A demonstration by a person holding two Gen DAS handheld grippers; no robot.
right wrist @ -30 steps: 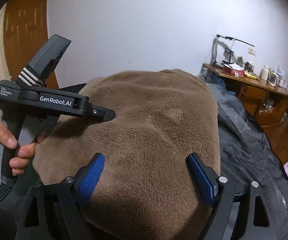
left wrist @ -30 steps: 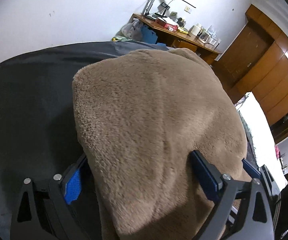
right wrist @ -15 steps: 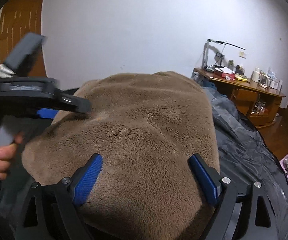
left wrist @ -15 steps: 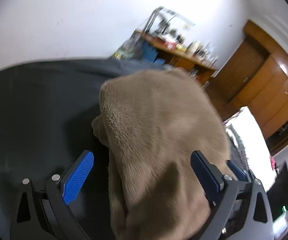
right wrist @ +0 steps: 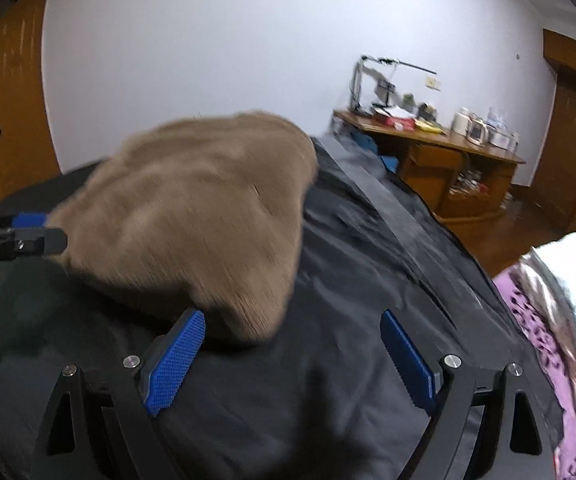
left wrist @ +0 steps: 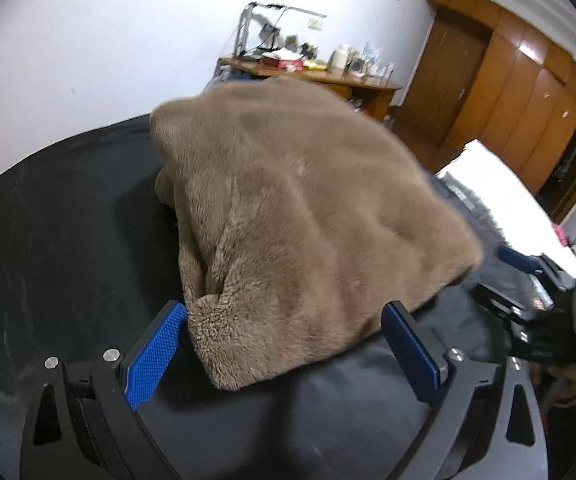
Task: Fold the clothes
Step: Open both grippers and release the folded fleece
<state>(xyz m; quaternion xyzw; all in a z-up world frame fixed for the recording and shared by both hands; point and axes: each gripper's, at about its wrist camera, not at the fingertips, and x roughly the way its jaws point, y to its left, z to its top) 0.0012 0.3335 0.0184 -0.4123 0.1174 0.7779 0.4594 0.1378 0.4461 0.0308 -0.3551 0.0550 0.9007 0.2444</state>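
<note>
Brown plush, thick and fuzzy: the fleece garment lies in a compact, layered bundle on the dark cover of what looks like a bed, its stacked edges showing along the left side and its near corner rounded and doubled. In the right wrist view the same bundle sits left of centre, blurred by motion.

The left gripper is spread wide, its blue pads either side of the bundle's near corner and holding nothing; the left pad is just beside the fleece. The right gripper is likewise spread and empty, angled off to the right over bare dark cover, with only its left pad near the bundle's edge.

Whether this bundle is finished or awaits one more fold, the pictures do not settle. If a fold is still to come, the pile is bulky and springy, so I judge each gripper should bite through all layers at a corner rather than skim the top, and both should lift together so the stack does not slide apart.

Both grippers are held low, pointing across the bed. A wooden desk stands against the far wall.
</note>
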